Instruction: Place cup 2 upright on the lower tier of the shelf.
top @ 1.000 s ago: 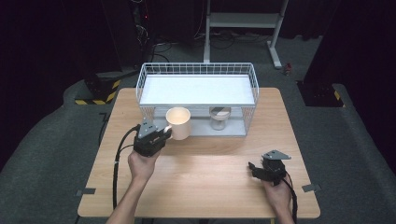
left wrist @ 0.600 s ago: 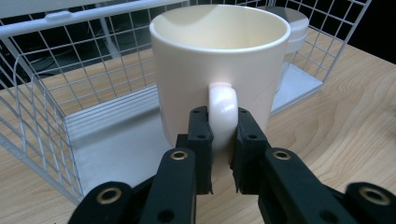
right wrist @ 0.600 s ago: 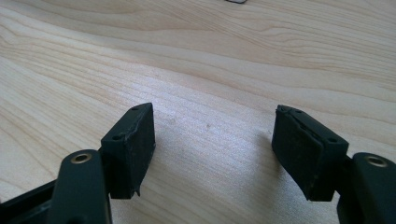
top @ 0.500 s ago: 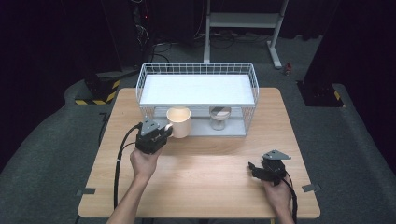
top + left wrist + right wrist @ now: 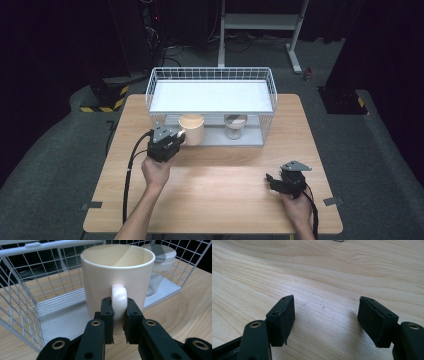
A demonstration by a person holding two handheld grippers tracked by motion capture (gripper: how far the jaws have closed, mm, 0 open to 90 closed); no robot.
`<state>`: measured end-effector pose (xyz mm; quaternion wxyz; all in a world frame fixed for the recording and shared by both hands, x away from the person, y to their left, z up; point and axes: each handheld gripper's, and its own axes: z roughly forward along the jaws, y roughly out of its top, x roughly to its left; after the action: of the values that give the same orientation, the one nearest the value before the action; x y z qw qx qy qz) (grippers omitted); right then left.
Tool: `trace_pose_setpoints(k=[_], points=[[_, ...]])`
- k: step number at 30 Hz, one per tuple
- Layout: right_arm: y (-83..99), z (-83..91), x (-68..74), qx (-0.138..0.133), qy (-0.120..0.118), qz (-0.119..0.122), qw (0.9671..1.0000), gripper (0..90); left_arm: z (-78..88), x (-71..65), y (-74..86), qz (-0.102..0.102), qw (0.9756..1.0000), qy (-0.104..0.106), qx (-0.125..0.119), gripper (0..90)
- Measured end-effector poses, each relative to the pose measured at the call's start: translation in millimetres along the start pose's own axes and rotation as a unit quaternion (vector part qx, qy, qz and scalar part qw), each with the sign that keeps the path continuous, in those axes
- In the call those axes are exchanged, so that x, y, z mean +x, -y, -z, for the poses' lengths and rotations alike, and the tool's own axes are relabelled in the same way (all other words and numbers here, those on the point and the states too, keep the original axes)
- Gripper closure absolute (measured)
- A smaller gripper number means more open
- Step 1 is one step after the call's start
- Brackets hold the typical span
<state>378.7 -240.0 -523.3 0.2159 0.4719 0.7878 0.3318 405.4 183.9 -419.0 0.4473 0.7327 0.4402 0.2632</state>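
My right gripper [image 5: 276, 181] rests low on the wooden table [image 5: 220, 195], near its front edge and well apart from the wire rack [image 5: 212, 102]; its jaws stand wide apart with bare wood grain between them, holding nothing. In the right gripper view its two black pads [image 5: 283, 316] frame the tabletop alone.

Farther in, my left gripper [image 5: 176, 139] reaches up to the front of the wire rack. Its jaws are closed narrow on the white handle [image 5: 119, 300] of the cream mug [image 5: 117, 277], the pads [image 5: 108, 312] pressing the handle from both sides. The cream mug stands upright at the rack's open front, on the left part of its lower shelf, under the white upper shelf [image 5: 212, 96].

Beyond the cream mug, to its right on that same lower shelf, stands a glass jar [image 5: 157, 270] with a pale lid, near the mug but apart from it.
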Motion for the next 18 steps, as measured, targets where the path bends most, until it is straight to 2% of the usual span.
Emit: trace_pose_setpoints(k=[18], points=[[0.0, 0.0, -0.1, 0.002, -0.001, -0.004, 1.0, 30.3, -16.4, 5.6, 2.2, 0.006, 0.9999, -0.014, -0.003, 80.2]])
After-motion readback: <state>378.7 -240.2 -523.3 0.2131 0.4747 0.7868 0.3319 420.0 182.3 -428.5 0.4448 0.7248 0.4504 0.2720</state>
